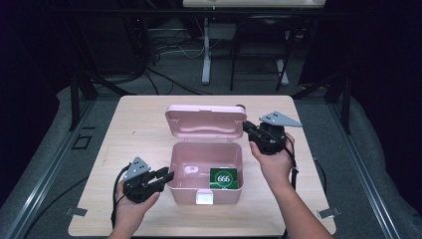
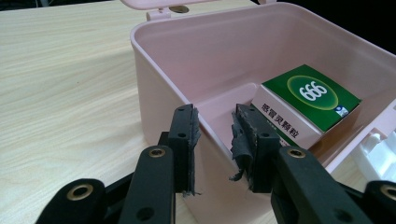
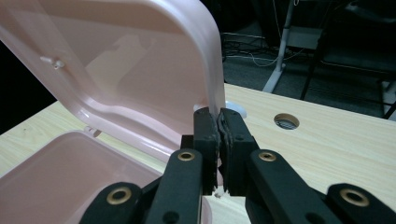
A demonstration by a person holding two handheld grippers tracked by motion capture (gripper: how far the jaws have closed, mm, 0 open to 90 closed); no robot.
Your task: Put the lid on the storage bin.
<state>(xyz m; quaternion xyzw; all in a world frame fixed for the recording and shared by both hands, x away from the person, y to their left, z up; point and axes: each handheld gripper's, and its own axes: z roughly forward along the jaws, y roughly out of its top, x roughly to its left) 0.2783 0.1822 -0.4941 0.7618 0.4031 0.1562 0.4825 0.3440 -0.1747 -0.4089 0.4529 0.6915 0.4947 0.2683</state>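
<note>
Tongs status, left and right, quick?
Left tongs: open, straddling the pink box's left wall, holding nothing.
Right tongs: closed on the lid's edge.

One pink plastic box (image 1: 181, 164), standing at the middle of the wooden table (image 1: 129, 134); one table in all. One hinged pink lid (image 1: 205, 121), raised at the box's far edge. One green and white carton marked 666 (image 1: 223, 178), lying inside the box. One white latch (image 1: 204, 198), on the box's near wall. Two handheld grippers: left gripper (image 1: 168, 175) at the box's left wall, right gripper (image 1: 247, 127) at the lid's right edge. One round cable hole (image 3: 286, 121) in the table, beyond the box.
</note>
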